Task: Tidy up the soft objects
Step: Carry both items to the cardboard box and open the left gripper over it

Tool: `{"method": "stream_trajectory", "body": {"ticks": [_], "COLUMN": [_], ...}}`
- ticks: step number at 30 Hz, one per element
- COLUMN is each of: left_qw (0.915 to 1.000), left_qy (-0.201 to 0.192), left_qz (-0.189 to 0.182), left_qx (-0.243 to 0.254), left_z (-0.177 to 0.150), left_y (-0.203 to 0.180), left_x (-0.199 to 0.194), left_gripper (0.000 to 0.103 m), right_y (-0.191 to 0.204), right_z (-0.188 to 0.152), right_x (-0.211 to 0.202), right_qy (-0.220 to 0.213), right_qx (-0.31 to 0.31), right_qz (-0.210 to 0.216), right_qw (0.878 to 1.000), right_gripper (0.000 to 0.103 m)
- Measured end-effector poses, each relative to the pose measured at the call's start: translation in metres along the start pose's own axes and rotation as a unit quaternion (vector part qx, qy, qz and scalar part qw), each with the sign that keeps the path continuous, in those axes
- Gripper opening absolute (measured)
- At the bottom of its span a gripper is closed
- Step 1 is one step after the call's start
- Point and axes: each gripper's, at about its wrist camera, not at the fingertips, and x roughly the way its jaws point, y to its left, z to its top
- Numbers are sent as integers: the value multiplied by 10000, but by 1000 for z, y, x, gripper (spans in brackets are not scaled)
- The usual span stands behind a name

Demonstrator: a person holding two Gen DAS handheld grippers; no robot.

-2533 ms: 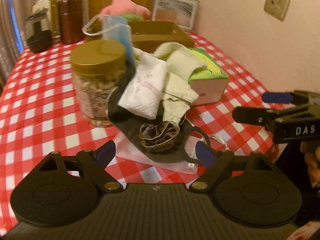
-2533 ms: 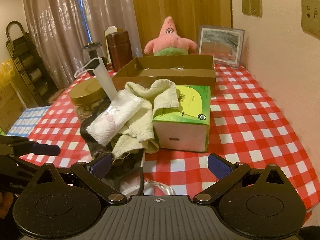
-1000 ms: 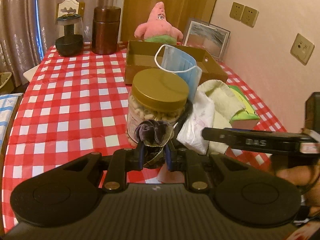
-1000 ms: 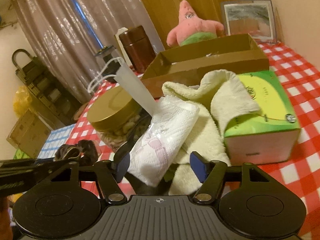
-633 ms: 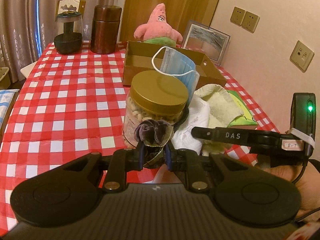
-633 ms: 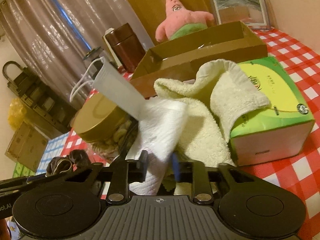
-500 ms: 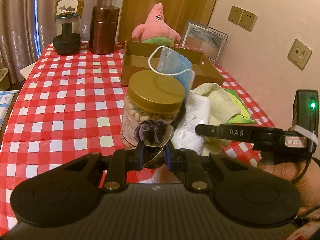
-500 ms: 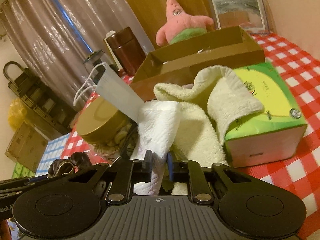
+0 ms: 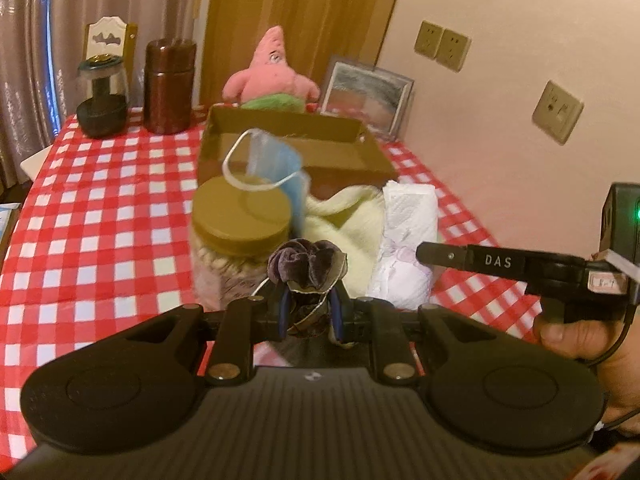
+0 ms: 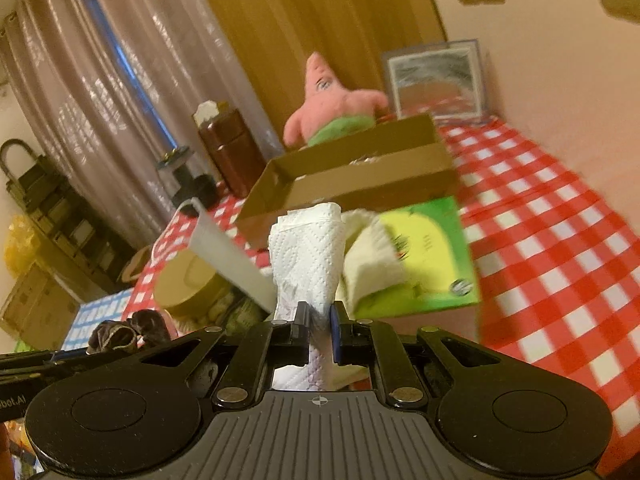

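Pinching a scrunchie (image 9: pixel 306 266), left hand-held gripper (image 9: pixel 310 316) angles downward.

Dim warm light, fisheye warp, blur

The right claw's (image 9: pixel 430 249) black arm reads "DAS"; its small white label stays illegible.

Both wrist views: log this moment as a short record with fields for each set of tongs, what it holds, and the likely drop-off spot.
left tongs: shut on the dark scrunchie
right tongs: closing, pads already pressing the white paper towel
left on the pile: cream towel, blue face mask against the gold-lidded jar, green tissue box
likely drop-off: open cardboard box behind the pile
surface: red checked tablecloth
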Motion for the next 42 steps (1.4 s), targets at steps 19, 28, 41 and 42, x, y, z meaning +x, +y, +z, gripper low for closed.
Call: {"method": "stream_trajectory", "body": {"ticks": [19, 28, 41, 42], "left_qw": [9993, 9998, 9986, 9985], "left_qy": [-218, 31, 483, 504], "left_qz": [-247, 84, 229, 233], "left_qx": [149, 170, 31, 33], "left_z": [139, 190, 223, 224], "left_y": [-12, 20, 48, 49], "left_x": [68, 131, 214, 220], "left_gripper": [18, 18, 18, 18], "right_y": [-45, -63, -76, -77], "right_z": [127, 178, 213, 214], "right_x": [21, 88, 161, 165], "right_qy": [-119, 148, 323, 337], "right_qx": [-312, -420, -423, -411], "right_qz": [-223, -311, -448, -455], "right_qw": [9992, 9985, 9976, 9976], "right_gripper": [10, 10, 10, 10]}}
